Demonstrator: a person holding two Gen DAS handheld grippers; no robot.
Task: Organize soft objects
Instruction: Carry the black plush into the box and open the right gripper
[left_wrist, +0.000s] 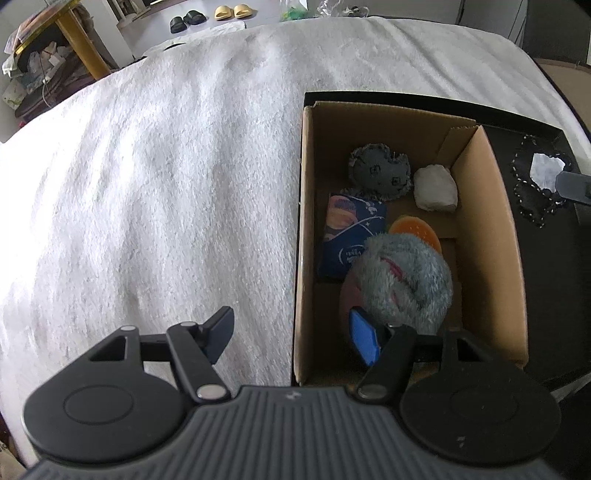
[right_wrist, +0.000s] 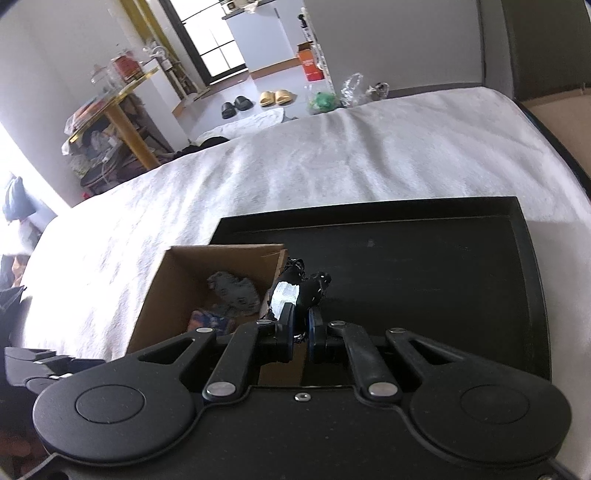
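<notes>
A cardboard box (left_wrist: 495, 206) stands on a black tray (left_wrist: 535, 258) on the white bed. In it lie a grey fuzzy plush (left_wrist: 406, 280), a dark grey fabric piece (left_wrist: 380, 171), a white lump (left_wrist: 436, 188), a blue printed pouch (left_wrist: 351, 232) and an orange disc (left_wrist: 417, 229). My left gripper (left_wrist: 291, 336) is open over the box's near left wall, its right finger beside the plush. My right gripper (right_wrist: 300, 325) is shut on a black beaded pouch with a white patch (right_wrist: 295, 291), beside the box (right_wrist: 173, 280); the pouch also shows in the left wrist view (left_wrist: 539, 184).
The white blanket (left_wrist: 166, 184) covers the bed to the left of the tray. Beyond the bed are a gold-legged shelf (right_wrist: 122, 122) with clutter, slippers (right_wrist: 277, 98) on the floor and plastic bags (right_wrist: 325, 99). The tray's rim (right_wrist: 524, 258) runs along the right.
</notes>
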